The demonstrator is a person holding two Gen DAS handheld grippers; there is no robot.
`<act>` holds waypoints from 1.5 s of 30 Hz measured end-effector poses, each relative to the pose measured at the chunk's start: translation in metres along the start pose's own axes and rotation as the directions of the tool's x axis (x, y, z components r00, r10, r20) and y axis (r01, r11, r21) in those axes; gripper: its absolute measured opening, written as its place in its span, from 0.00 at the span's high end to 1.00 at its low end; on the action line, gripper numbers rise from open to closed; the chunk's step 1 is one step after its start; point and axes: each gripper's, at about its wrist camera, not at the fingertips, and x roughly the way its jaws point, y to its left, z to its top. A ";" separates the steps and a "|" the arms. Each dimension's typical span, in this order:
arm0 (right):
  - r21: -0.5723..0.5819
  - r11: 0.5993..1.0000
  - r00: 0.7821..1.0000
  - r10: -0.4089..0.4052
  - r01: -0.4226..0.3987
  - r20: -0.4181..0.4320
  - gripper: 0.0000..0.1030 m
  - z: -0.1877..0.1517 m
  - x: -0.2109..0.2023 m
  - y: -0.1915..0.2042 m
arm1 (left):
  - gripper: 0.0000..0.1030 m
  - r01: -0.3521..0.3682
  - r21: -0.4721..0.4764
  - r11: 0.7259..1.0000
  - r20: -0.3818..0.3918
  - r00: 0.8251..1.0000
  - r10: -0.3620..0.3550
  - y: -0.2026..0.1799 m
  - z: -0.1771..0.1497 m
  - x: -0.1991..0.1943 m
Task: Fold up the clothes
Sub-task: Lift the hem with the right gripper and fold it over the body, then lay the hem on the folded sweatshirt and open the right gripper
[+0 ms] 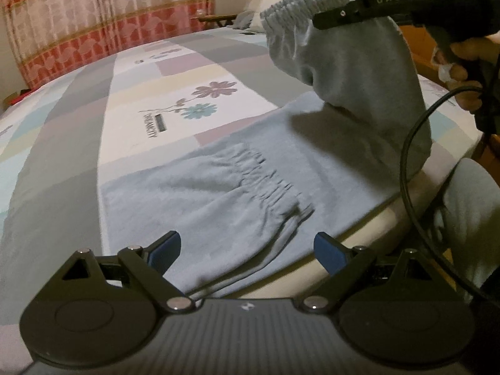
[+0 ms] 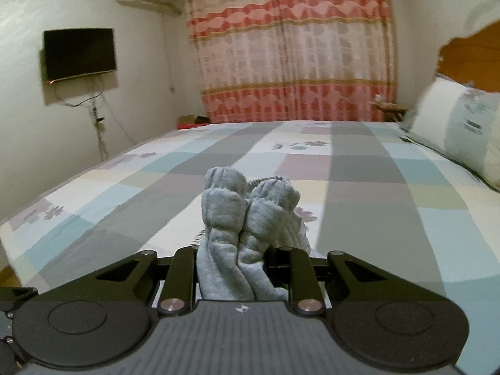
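Right gripper (image 2: 232, 268) clamps the grey garment's (image 1: 353, 72) bunched waistband, lifting it off the bed (image 1: 62, 143); left gripper (image 1: 247, 250) hangs spread wide over the near edge.

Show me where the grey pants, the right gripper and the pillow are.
grey pants (image 1: 353, 72): left wrist view, hanging part.
right gripper (image 1: 337, 15): left wrist view, finger ends clamping the waistband.
pillow (image 2: 453, 125): right wrist view, front face.

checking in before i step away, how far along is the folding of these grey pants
Early to midway. Done: the grey pants lie spread flat near the edge of the bed. In hand: the right gripper is shut on a bunched elastic end, lifted above the bed. The left gripper is open, holding nothing. Left: laying the lifted part down and finishing the folds.
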 end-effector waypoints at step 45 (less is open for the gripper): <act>-0.613 0.780 0.990 0.070 -0.129 -0.119 0.76 -0.065 0.106 0.197 | 0.10 -0.229 -0.180 0.957 -0.186 0.963 0.196 0.083 -0.082 -0.033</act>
